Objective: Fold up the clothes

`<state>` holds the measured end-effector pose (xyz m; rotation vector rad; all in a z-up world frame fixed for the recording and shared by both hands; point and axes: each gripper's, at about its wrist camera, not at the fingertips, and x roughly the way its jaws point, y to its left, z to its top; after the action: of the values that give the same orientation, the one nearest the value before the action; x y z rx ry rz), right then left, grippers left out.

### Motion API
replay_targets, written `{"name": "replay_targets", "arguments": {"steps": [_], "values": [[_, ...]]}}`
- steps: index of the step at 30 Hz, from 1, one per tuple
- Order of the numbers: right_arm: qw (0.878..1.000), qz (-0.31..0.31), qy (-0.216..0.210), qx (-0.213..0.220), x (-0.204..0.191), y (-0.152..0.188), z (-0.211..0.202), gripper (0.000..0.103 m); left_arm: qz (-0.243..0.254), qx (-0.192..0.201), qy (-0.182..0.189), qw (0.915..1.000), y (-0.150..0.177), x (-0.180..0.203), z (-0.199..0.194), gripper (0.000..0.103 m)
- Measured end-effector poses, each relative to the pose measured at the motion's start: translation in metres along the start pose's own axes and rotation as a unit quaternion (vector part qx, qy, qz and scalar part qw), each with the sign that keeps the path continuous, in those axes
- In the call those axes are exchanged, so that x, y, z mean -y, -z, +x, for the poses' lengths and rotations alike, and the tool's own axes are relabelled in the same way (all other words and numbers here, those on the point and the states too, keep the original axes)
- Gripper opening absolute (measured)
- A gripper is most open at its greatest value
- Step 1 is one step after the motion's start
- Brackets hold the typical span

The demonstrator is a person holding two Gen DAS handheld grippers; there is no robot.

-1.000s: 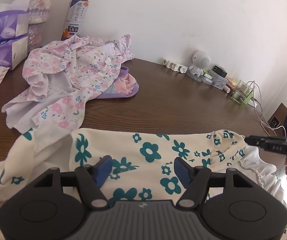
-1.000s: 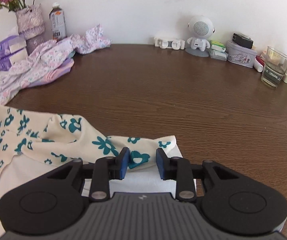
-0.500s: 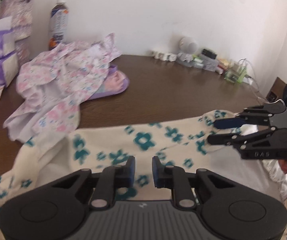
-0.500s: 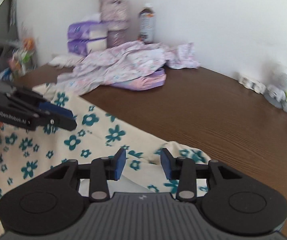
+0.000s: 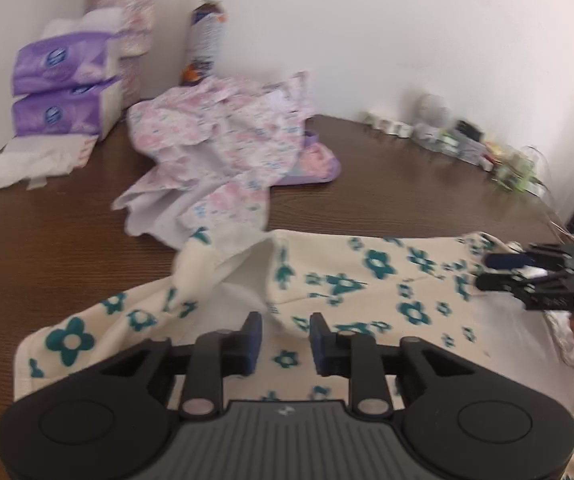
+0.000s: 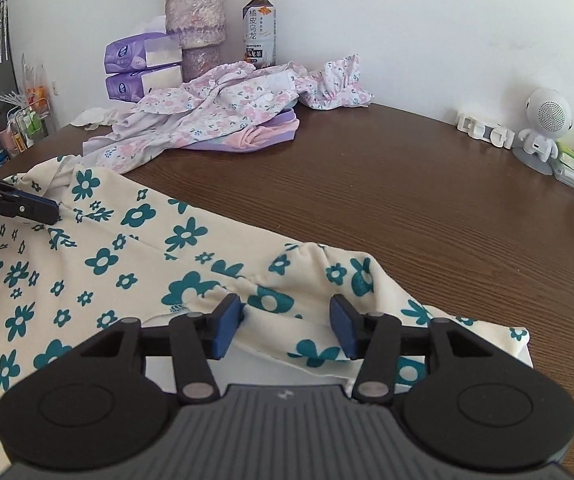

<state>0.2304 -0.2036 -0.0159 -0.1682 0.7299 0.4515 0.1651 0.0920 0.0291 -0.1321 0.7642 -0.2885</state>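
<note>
A cream garment with teal flowers [image 5: 375,280] [image 6: 99,256] lies spread on the brown table [image 6: 407,200]. My left gripper [image 5: 285,340] hovers low over its rumpled left part, jaws a little apart, with a ridge of cloth just ahead of the gap. My right gripper [image 6: 285,328] is open wide over a bunched sleeve end [image 6: 327,272] at the garment's right edge. Each gripper shows in the other's view: the right gripper [image 5: 527,276] at the far right, the left gripper [image 6: 19,204] at the far left, both over the cloth.
A heap of pink floral clothes [image 6: 223,112] on a purple item lies behind the garment. Tissue packs [image 5: 63,92], a vase [image 6: 199,20] and a tea bottle [image 6: 259,28] line the wall. A white speaker figure [image 6: 543,124] and small items stand at the back right.
Both cameras have swung left toward the tissue corner. The left jaws closed from wide to narrow, then parted slightly. The right jaws have widened. The garment's left part is now more rumpled.
</note>
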Motion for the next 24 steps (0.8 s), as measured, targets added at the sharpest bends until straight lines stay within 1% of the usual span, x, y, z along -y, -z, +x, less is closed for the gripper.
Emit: {"name": "replay_targets", "arguments": {"steps": [1, 3, 4, 7, 9, 12, 13, 14, 16, 20, 22, 24], "values": [[1.000, 0.000, 0.000, 0.001, 0.000, 0.000, 0.000, 0.049, 0.003, -0.001, 0.009, 0.9999, 0.002, 0.004, 0.000, 0.025], [1.000, 0.001, 0.001, 0.002, 0.000, 0.000, 0.000, 0.049, 0.017, -0.006, 0.011, 0.9998, 0.004, 0.016, 0.005, 0.029], [1.000, 0.001, 0.002, 0.002, 0.000, 0.000, 0.000, 0.049, 0.026, -0.007, 0.000, 0.9996, 0.006, 0.019, 0.008, 0.031], [1.000, 0.001, 0.002, 0.003, -0.001, 0.000, 0.000, 0.049, 0.033, -0.008, -0.034, 0.9989, 0.007, 0.020, 0.009, 0.031], [1.000, 0.000, 0.003, 0.004, -0.001, 0.001, 0.000, 0.049, 0.026, -0.012, -0.047, 0.9985, 0.008, 0.013, 0.004, 0.032], [1.000, -0.001, 0.004, 0.007, -0.002, 0.001, 0.000, 0.049, 0.023, -0.009, -0.093, 0.9953, 0.013, 0.001, -0.006, 0.031], [1.000, -0.001, 0.004, 0.008, -0.002, 0.002, 0.000, 0.049, 0.016, -0.008, -0.096, 0.9953, 0.015, -0.002, -0.011, 0.031], [1.000, -0.001, 0.004, 0.008, -0.002, 0.002, 0.000, 0.049, 0.013, -0.006, -0.094, 0.9955, 0.016, -0.001, -0.016, 0.031], [1.000, -0.001, 0.004, 0.010, -0.002, 0.002, 0.000, 0.049, 0.033, 0.001, -0.069, 0.9970, 0.021, 0.011, -0.031, 0.031], [1.000, -0.006, 0.000, 0.006, -0.002, 0.001, -0.001, 0.050, 0.074, 0.015, -0.020, 0.9970, 0.031, 0.037, -0.061, 0.036], [1.000, -0.001, -0.001, 0.002, 0.000, -0.002, -0.006, 0.051, 0.107, 0.012, 0.007, 0.9942, 0.042, 0.054, -0.073, 0.036], [1.000, 0.005, 0.003, 0.025, -0.003, -0.002, -0.025, 0.051, 0.146, 0.001, 0.026, 0.9889, 0.060, 0.073, -0.079, 0.036]]}}
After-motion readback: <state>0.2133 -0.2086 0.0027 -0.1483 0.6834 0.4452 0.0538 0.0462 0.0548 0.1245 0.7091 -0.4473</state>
